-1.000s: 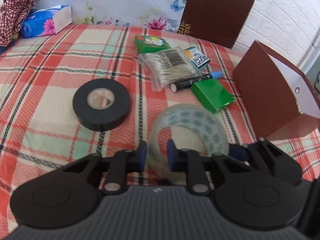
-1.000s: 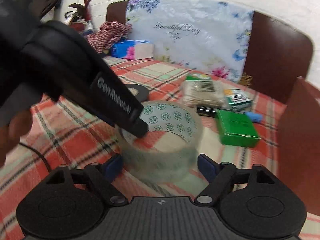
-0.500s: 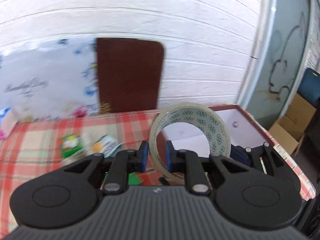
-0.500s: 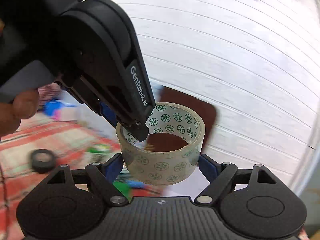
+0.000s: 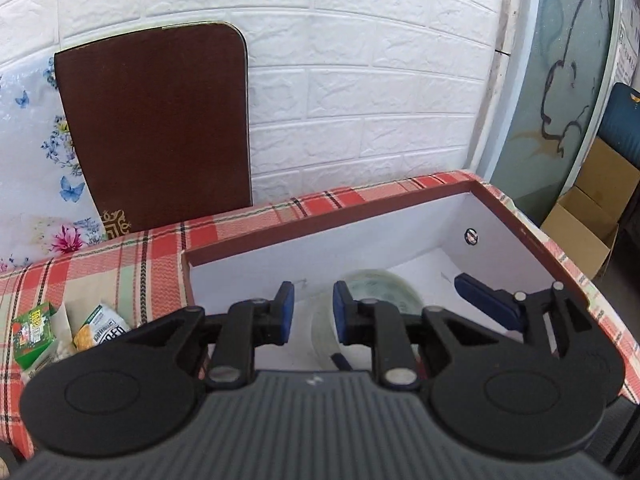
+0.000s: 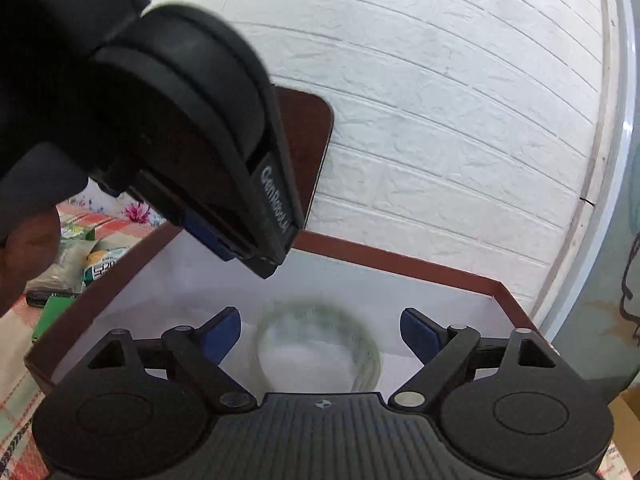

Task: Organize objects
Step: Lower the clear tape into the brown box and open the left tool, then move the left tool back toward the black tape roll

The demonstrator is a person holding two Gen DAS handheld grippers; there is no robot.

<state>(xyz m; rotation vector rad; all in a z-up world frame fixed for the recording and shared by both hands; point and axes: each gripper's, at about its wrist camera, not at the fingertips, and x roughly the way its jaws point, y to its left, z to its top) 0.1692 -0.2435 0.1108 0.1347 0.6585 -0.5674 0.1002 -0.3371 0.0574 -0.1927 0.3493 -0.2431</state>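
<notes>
Both tongs hang parted over the box (image 5: 404, 204): right gripper (image 6: 320, 330) wide, left gripper (image 5: 310, 314) narrower, neither gripping. One tape roll (image 6: 318, 346), blurred, sits inside that box, so this drop-off looks done. Next, fetch the leftovers beside the box: two green packets (image 5: 32, 330), one snack pouch (image 5: 102, 324).

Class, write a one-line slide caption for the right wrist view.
Clear tape roll, blurred, inside the white-lined box, below the open right gripper and left gripper.
</notes>
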